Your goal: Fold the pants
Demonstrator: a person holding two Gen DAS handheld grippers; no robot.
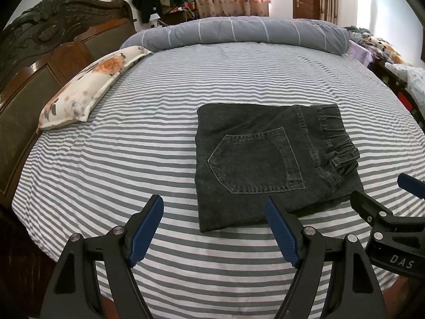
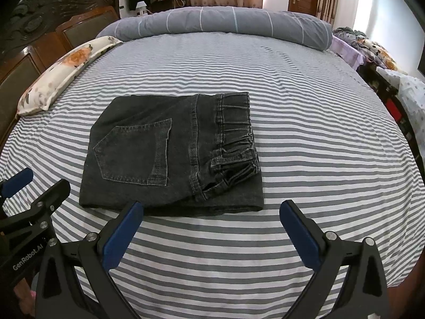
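Your folded black denim pants (image 1: 268, 159) lie just ahead, seemingly nearer your right gripper (image 2: 211, 228); left gripper (image 1: 213, 223) equally spread, empty.

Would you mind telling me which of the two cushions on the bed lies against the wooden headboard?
The flat cream floral-print pillow lies along the headboard; the long grey bolster with thin white grid lines stretches across the bed's far edge instead.

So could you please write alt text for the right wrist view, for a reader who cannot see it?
Folded black jeans, back pocket up and elastic waistband to the right, lie on a grey-and-white striped bed sheet. The open right gripper hovers just before their near edge, holding nothing. A floral pillow lies left and a grey rolled duvet along the far side.
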